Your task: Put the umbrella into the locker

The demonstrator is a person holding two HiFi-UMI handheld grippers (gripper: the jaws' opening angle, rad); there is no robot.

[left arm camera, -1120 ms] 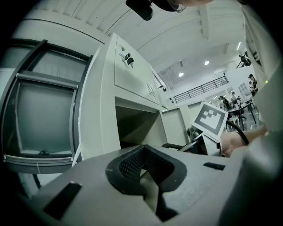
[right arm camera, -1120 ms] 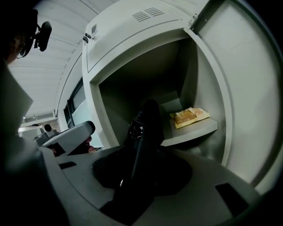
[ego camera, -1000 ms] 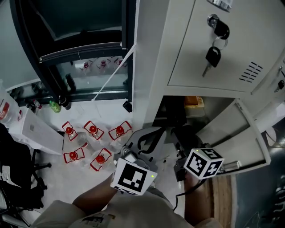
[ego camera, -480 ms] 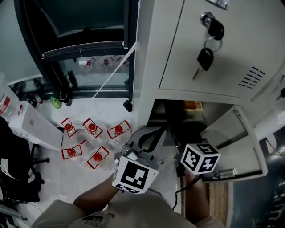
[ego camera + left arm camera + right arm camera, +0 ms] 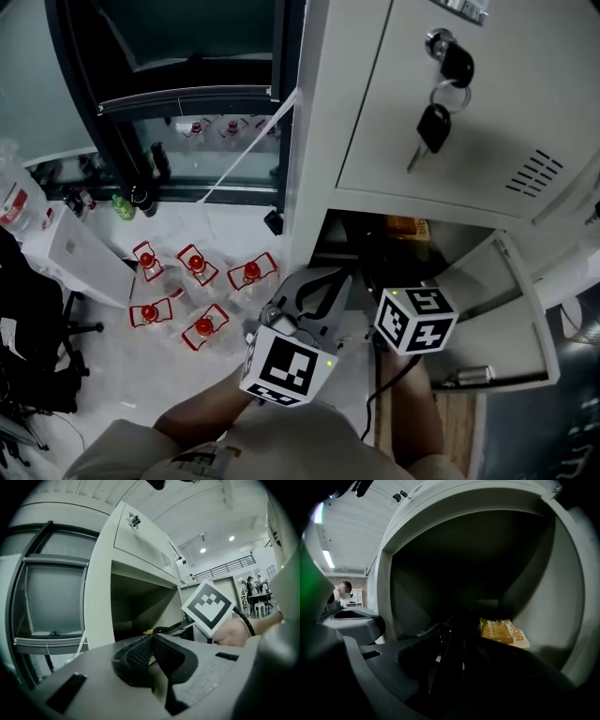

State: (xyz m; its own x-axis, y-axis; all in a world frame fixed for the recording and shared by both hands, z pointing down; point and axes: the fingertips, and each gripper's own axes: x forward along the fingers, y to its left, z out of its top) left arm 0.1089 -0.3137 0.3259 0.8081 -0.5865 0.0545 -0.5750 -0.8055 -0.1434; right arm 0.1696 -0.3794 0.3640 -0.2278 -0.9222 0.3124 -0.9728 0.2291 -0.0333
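The grey locker has its lower compartment open, the door swung out to the right. My right gripper reaches into that opening, shut on a dark folded umbrella that points inward; in the head view only its marker cube and a dark mass show at the opening. My left gripper hangs just left of the opening, pads together with nothing between them, and appears in the head view as a white body.
A yellow packet lies at the back right of the compartment. Keys hang from the shut upper door. Several red-capped bottles stand on the floor to the left, below a glass-fronted cabinet. A black chair is at far left.
My right gripper has moved up and toward the locker opening with the umbrella, rolling a little. The left gripper has barely shifted.
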